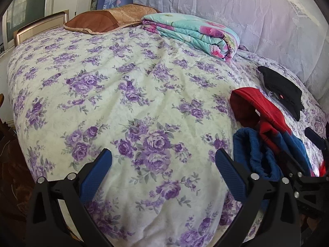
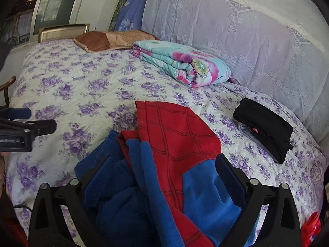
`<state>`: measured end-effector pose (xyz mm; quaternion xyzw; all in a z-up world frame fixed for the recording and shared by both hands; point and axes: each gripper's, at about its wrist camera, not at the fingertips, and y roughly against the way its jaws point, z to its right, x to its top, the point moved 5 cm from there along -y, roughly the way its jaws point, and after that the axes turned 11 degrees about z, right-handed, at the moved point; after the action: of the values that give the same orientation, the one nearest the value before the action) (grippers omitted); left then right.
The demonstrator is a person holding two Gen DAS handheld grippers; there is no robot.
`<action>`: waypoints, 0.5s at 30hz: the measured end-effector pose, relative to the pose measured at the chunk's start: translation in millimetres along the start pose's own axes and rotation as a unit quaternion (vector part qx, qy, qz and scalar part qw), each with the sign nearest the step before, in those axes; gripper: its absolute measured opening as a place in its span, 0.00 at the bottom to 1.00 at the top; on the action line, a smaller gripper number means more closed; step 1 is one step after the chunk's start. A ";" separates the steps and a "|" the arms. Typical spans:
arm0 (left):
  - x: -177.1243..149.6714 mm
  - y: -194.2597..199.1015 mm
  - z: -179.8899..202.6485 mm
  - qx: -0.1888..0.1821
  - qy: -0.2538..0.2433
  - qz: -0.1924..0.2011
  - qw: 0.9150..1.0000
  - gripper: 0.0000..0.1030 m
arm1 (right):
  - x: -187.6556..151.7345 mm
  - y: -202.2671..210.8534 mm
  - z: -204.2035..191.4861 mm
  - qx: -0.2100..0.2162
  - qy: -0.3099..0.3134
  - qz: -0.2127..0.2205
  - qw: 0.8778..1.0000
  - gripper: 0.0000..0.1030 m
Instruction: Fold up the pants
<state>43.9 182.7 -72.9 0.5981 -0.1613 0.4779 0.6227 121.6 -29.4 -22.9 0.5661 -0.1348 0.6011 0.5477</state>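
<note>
On the bedspread point(image 2: 82, 94), rumpled pants point(image 2: 176, 144) run lengthwise away between the right tool's point(image 2: 162, 168) wide-spread fingers.

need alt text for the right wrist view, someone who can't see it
Crumpled red and blue pants lie on a purple-flowered bedspread between the open jaws of the right gripper. Beyond are a folded black garment and a folded floral blanket.

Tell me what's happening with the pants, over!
Left gripper open over bare bedspread. Right gripper open, fingers either side of the red-and-blue pants, not gripping. Pants rumpled, unfolded. Black folded garment lies apart, not blocking.
</note>
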 end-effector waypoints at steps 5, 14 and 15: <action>-1.2 -3.7 9.2 -0.014 -0.014 -0.005 1.000 0.95 | -19.1 -27.1 23.6 0.078 -0.104 -0.039 0.991 0.22; -15.3 3.7 54.2 -0.060 -0.062 -0.019 0.996 0.95 | -53.3 88.4 183.8 0.050 -0.367 0.104 0.923 0.11; -17.3 5.5 61.4 -0.066 -0.071 -0.018 0.995 0.95 | -72.8 108.5 206.7 0.023 -0.392 0.112 0.913 0.11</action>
<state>53.8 119.6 -68.7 0.5908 -0.2252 0.4114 0.6564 126.2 -267.4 33.2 0.7498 -0.3870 0.3914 0.3672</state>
